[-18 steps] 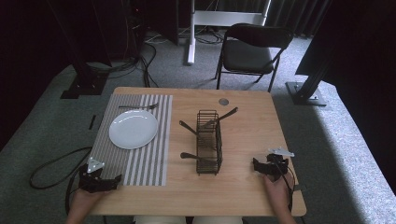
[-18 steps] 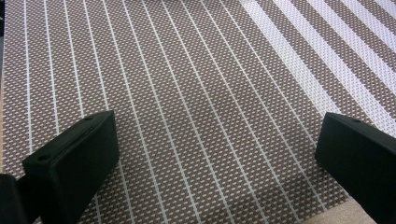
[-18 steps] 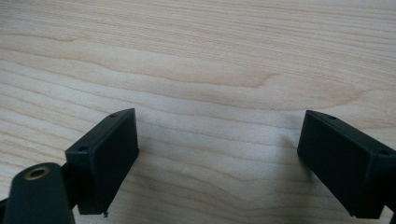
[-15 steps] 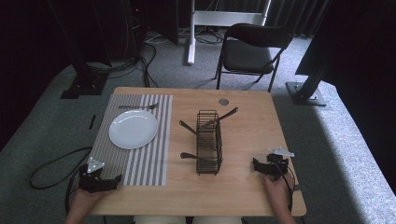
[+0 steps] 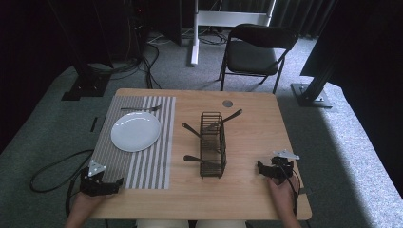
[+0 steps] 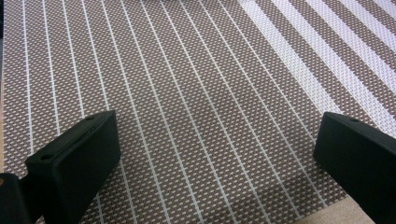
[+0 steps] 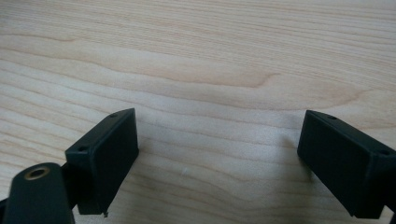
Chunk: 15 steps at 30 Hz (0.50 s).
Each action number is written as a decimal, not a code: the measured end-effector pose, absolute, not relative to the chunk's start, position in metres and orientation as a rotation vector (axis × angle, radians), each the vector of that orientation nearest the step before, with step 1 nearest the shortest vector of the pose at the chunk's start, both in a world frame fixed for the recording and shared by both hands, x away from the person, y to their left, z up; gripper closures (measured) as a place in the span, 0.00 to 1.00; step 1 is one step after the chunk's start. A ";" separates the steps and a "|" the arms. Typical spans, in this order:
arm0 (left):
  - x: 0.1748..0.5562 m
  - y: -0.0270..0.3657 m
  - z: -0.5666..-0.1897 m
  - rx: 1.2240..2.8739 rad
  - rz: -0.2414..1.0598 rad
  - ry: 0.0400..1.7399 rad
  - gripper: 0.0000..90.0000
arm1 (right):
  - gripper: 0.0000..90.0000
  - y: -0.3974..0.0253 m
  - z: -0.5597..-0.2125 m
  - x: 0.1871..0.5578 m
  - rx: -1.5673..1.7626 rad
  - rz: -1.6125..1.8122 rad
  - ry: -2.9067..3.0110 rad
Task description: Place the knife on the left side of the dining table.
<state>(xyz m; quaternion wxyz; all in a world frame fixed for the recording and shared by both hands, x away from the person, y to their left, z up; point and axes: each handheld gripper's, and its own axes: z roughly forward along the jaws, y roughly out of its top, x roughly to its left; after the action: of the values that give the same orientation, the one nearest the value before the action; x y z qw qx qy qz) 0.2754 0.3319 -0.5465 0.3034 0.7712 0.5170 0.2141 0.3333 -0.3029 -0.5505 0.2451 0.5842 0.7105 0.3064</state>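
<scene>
The left gripper [image 5: 113, 183] rests at the near left corner of the surface [image 5: 247, 199], over the near edge of the striped placemat [image 5: 142, 168]. In the left gripper view its fingers [image 6: 74, 158] stand wide apart with nothing between them, and the placemat weave [image 6: 196, 93] lies directly below.

The right gripper [image 5: 262, 168] rests near the near right corner of the surface. In the right gripper view its fingers [image 7: 105, 149] are likewise spread wide and empty, over bare wood [image 7: 210, 70].

A black wire caddy [image 5: 212, 145] stands at the centre of the surface, well apart from both grippers and nearer the right one. Dark-handled utensils [image 5: 227, 118] project from it toward the left edge and toward the far right; their type cannot be told for certain at this resolution.

A white plate [image 5: 136, 131] lies on the far half of the placemat. A fork [image 5: 140, 109] lies just beyond the plate, parallel to the far edge. A small round disc [image 5: 227, 103] is set in the surface near the far edge.
</scene>
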 end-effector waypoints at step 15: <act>0.264 0.312 -0.540 2.075 0.500 1.313 0.04 | 0.13 -0.303 -0.551 0.333 1.598 0.836 1.936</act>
<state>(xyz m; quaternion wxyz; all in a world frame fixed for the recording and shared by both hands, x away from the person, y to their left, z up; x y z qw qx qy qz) 0.2642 0.3118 -0.5398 0.3127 0.7866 0.4976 0.1895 0.3331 -0.3027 -0.5506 0.2453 0.5854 0.7094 0.3064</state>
